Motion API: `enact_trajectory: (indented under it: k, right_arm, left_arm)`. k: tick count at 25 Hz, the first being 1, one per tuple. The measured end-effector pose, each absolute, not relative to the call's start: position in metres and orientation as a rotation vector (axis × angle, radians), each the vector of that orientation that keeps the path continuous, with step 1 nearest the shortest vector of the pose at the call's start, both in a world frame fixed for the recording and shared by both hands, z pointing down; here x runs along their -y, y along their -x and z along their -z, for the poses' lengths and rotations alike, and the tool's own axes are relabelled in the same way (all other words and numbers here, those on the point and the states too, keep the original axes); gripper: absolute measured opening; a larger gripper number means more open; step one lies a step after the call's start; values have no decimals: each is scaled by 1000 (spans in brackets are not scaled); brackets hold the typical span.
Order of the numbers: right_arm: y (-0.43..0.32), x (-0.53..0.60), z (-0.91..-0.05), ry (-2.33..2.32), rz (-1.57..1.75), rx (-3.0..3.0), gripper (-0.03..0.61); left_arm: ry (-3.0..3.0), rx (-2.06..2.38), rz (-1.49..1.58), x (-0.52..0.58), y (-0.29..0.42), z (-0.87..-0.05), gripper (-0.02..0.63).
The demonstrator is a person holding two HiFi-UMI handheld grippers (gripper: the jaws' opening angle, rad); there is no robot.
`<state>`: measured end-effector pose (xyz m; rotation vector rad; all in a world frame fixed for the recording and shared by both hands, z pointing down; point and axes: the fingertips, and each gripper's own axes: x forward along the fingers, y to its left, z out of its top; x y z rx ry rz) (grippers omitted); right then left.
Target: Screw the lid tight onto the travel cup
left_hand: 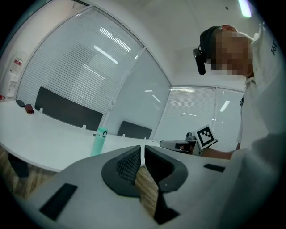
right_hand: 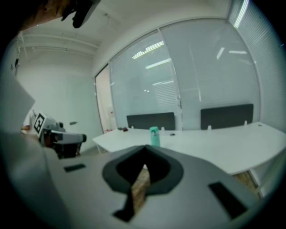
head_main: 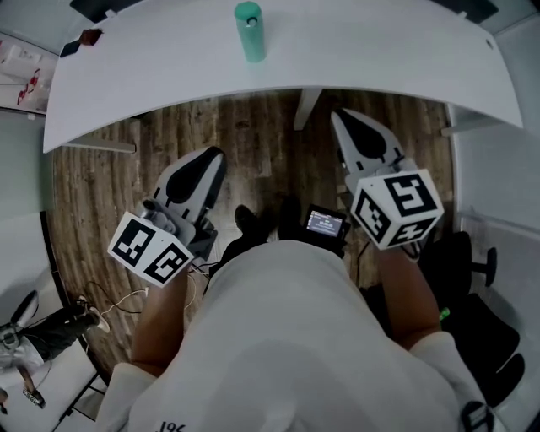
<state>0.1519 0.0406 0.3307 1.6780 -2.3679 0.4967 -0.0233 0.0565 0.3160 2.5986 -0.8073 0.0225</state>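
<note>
One tall mint-green travel cup [head_main: 249,32] stands upright and alone on the wide white curved table [head_main: 380,51], set back from the near edge and roughly midway between the lines of the two grippers. Its darker green lid [head_main: 247,12] sits on top; how tightly it is seated I cannot tell from here. At the table's far left corner lies a small dark red and black object [head_main: 84,39], well apart from the cup.

Neither tool touches anything. The left gripper [head_main: 213,154] is held over the brown wood-plank floor [head_main: 253,143], short of the table edge, its grey jaws pressed together with only a thin slit between them and nothing in it. The right gripper [head_main: 339,115] is held the same way on the other side, jaws clamped closed and empty, its tip just under the table's edge in the head view. Each carries its white cube with black square markers, left [head_main: 152,247] and right [head_main: 396,207].

Between them stands the person in a white shirt [head_main: 287,337], with a small lit screen [head_main: 325,223] at the waist. Beyond the table are black chair backs [left_hand: 67,112] before a glass wall with white blinds [left_hand: 89,67].
</note>
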Motion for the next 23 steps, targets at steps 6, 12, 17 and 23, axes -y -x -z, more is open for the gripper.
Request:
enact_trajectory:
  k: [6,12,17,23]
  right_arm:
    - [-130,-42,-330,-1715,-491,2330,21]
    - [-123,-44,-329,-1765,-467,2296,21]
    - [-122,-45,-327,-1796,-453,2277,21]
    - [-119,-50,-329,-1812,-456,2261,21]
  left_arm:
    - [-2590,770,-18,-54,47,-319,49]
    - [-2596,732,-12,-52,56,-324,49]
    - [-2600,710,-6,-52,61,-325,49]
    - [-2592,686,-7,-56,65,-329,49]
